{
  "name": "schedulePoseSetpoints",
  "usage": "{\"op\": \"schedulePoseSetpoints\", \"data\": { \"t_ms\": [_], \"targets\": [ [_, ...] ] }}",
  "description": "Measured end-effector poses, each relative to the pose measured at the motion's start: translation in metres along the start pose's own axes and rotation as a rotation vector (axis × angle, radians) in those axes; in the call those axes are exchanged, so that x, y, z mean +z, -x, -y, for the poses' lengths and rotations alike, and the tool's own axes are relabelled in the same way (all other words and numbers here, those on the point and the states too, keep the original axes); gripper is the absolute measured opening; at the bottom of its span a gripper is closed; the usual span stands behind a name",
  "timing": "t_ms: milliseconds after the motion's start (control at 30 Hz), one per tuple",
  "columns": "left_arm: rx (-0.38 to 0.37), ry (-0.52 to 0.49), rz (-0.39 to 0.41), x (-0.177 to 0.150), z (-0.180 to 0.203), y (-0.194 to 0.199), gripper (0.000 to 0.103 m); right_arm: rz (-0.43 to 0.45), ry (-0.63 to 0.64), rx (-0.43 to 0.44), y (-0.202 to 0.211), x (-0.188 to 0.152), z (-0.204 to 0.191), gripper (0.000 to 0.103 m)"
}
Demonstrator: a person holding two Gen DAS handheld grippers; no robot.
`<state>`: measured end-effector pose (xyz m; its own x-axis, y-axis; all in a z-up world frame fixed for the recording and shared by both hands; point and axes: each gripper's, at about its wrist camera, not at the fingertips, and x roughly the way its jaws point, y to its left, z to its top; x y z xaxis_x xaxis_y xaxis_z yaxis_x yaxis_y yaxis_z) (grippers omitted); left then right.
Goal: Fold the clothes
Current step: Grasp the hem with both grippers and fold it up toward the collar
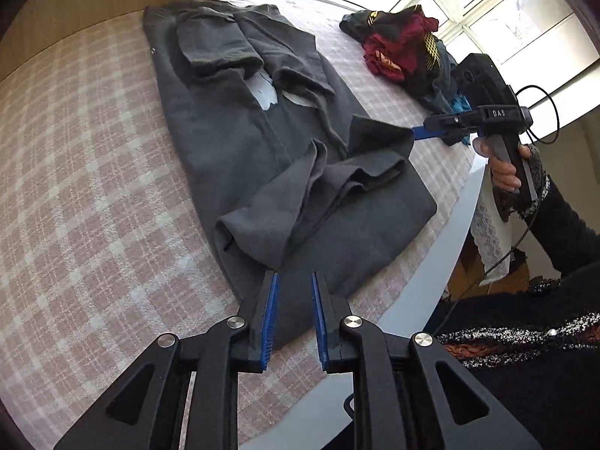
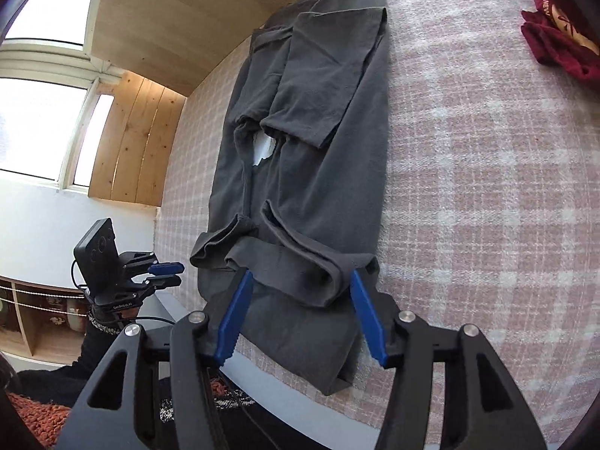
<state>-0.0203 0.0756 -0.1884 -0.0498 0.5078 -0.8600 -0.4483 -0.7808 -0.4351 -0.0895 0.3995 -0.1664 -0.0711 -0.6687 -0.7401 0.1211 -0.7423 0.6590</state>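
Observation:
A dark grey T-shirt (image 1: 240, 142) lies lengthwise on the pink checked tablecloth (image 1: 82, 187), both sides and sleeves folded inward, a white print (image 1: 264, 92) showing in the gap. Its near hem (image 2: 292, 262) is rolled back in loose folds by the table's front edge. My right gripper (image 2: 300, 273) is open, its blue pads wide apart on either side of that rolled hem; one raised corner of cloth (image 1: 375, 131) rests against a fingertip. In the left wrist view the right gripper (image 1: 414, 133) reaches in from the right. My left gripper (image 1: 295, 275) hovers open over the shirt's near corner, holding nothing.
A heap of red, black and yellow clothes (image 1: 397, 48) sits at the far right of the table; a red garment (image 2: 555, 48) shows there too. The grey table edge (image 1: 431, 273) curves close by, with a person's hand (image 1: 502, 172) and dark sleeve beyond. Wooden panels (image 2: 168, 18) border the far side.

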Motion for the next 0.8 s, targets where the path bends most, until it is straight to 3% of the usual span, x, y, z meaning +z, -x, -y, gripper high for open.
{"op": "schedulePoseSetpoints", "data": {
  "t_ms": [133, 200, 267, 367, 467, 600, 700, 800],
  "targets": [
    [-0.040, 0.003, -0.012, 0.013, -0.006, -0.015, 0.016, -0.029, 0.076, -0.024, -0.001, -0.018, -0.008, 0.053],
    [-0.035, 0.062, 0.069, 0.028, -0.021, -0.005, 0.016, -0.089, 0.127, -0.029, -0.013, -0.026, -0.015, 0.053],
    [-0.019, 0.144, 0.172, 0.044, -0.042, 0.011, 0.016, -0.113, 0.174, -0.095, -0.034, -0.024, -0.023, 0.053],
    [0.032, 0.182, 0.261, 0.057, -0.061, 0.036, 0.016, -0.029, 0.175, -0.163, -0.027, -0.015, -0.023, 0.052],
    [0.053, 0.127, 0.264, 0.057, -0.061, 0.049, 0.016, 0.071, 0.154, -0.215, -0.010, -0.009, -0.020, 0.052],
    [0.093, -0.008, 0.191, 0.046, -0.047, 0.034, 0.022, 0.183, 0.133, -0.288, 0.009, -0.001, -0.016, 0.054],
    [0.111, -0.084, 0.113, 0.051, -0.037, 0.008, 0.023, 0.120, 0.161, -0.363, -0.008, -0.003, -0.011, 0.054],
    [0.154, -0.142, 0.081, 0.059, -0.033, -0.005, 0.023, 0.057, 0.177, -0.378, -0.027, -0.004, -0.003, 0.054]
  ]
}}
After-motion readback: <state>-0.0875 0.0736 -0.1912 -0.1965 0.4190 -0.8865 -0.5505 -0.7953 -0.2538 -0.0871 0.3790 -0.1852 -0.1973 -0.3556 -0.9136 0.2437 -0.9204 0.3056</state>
